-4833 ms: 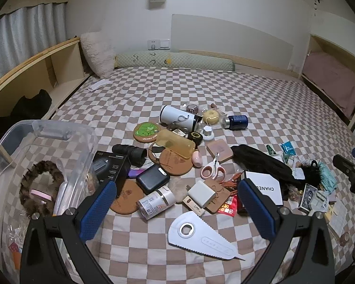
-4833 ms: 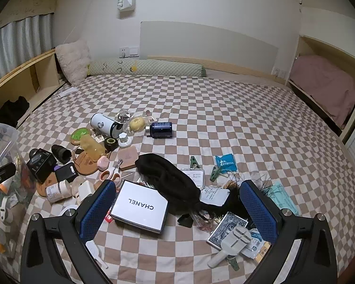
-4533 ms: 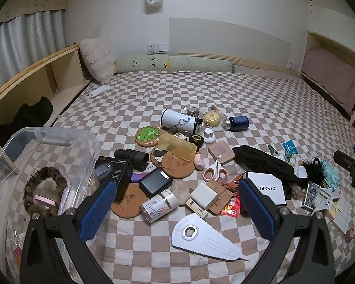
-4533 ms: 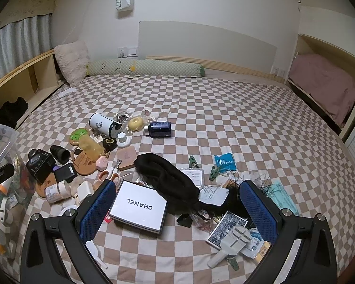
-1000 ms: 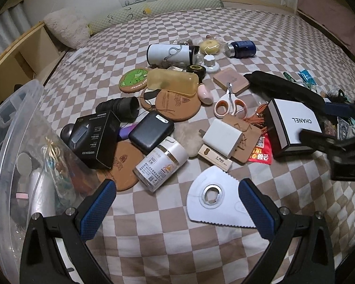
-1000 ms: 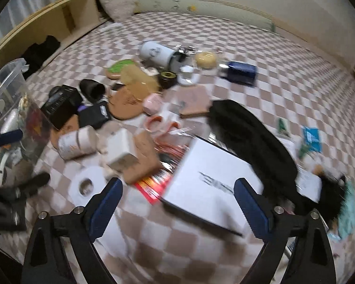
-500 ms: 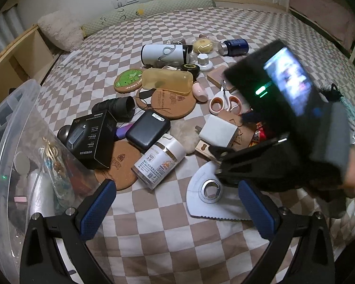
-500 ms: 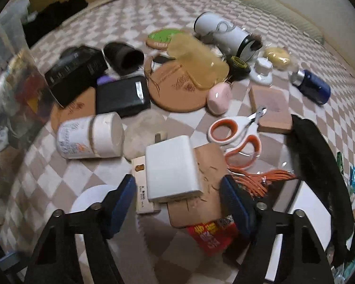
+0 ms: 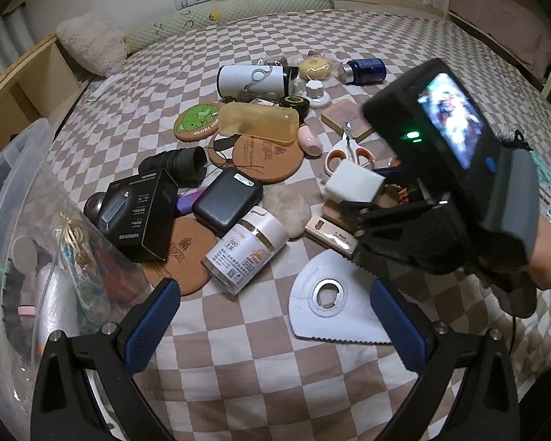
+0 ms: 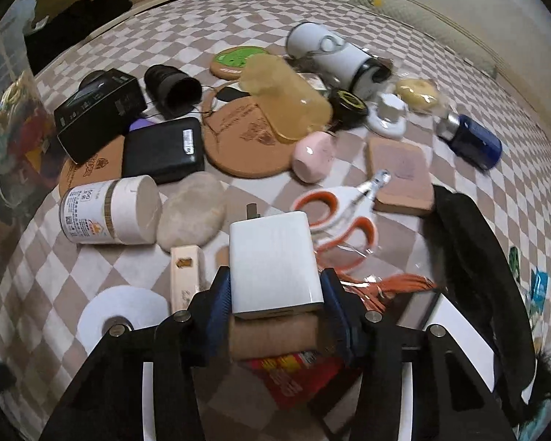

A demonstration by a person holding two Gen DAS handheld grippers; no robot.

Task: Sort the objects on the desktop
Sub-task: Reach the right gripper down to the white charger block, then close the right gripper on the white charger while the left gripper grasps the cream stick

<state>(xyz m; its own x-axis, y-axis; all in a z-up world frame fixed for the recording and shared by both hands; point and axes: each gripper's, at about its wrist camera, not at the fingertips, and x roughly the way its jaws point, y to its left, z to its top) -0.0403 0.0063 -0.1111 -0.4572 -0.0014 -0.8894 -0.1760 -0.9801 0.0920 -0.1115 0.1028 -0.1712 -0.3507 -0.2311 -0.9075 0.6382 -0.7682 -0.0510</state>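
My right gripper [image 10: 275, 294] is shut on a white charger block [image 10: 273, 262], its blue pads pressing both sides; the block also shows in the left wrist view [image 9: 352, 183], held a little above the clutter. My left gripper [image 9: 275, 316] is open and empty, low over the checkered bedspread [image 9: 238, 367], just in front of a white serrated plastic piece [image 9: 330, 305]. A white pill bottle [image 9: 244, 251], a black power bank [image 9: 226, 200] and a black box [image 9: 136, 213] lie to the left of the charger.
A clear plastic bin [image 9: 22, 257] with small items stands at the left. Cork coasters [image 9: 266, 158], orange scissors [image 10: 334, 220], a white flask [image 9: 253, 79], a blue bottle [image 10: 472, 143], a yellow case [image 9: 257, 123] and a black pouch [image 10: 474, 257] crowd the bedspread.
My right gripper has come in over the pile and closed its fingers on the white charger block, raising it slightly. My left gripper has barely moved.
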